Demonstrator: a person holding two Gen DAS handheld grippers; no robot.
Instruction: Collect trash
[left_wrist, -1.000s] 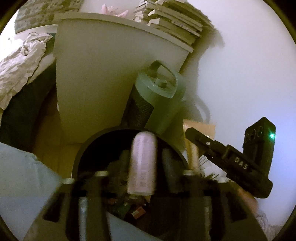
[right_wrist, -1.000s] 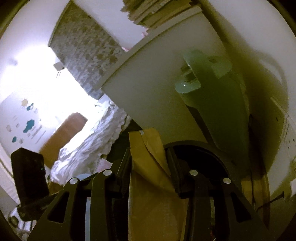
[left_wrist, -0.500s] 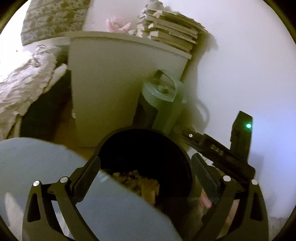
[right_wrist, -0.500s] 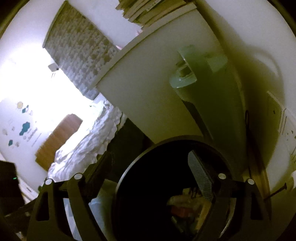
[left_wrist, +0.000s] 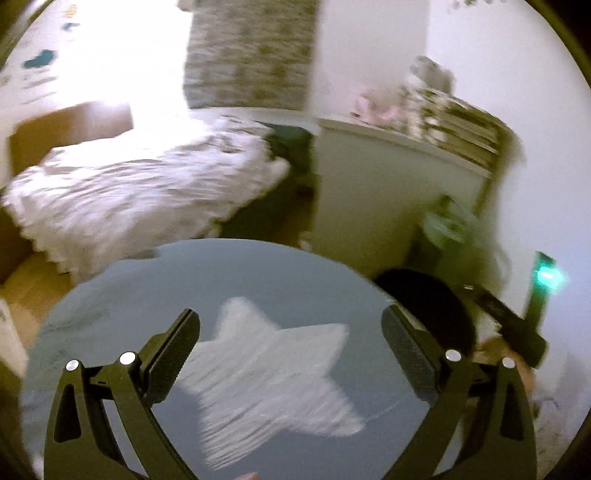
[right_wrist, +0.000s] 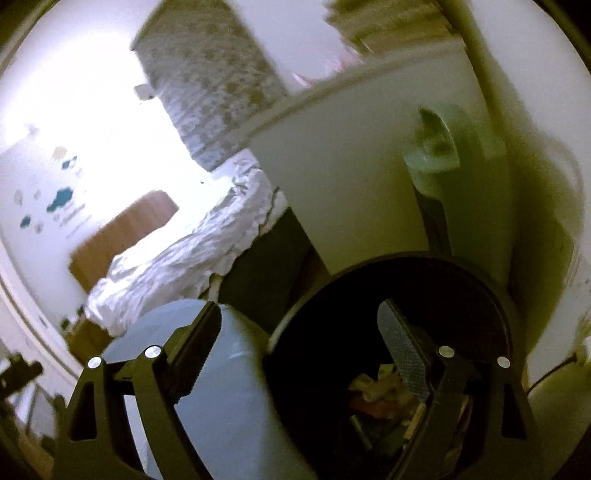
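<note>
Both my left gripper and right gripper are wide and empty, the right opening above the black bin, so next I must find more trash.

Both views are being bent by fisheye distortion and ringed by dark corners. The far wall is being blown out to white glare, and the bed is being smeared by motion blur. The bin is being left in deep shadow, under a yellow-green tint.
</note>
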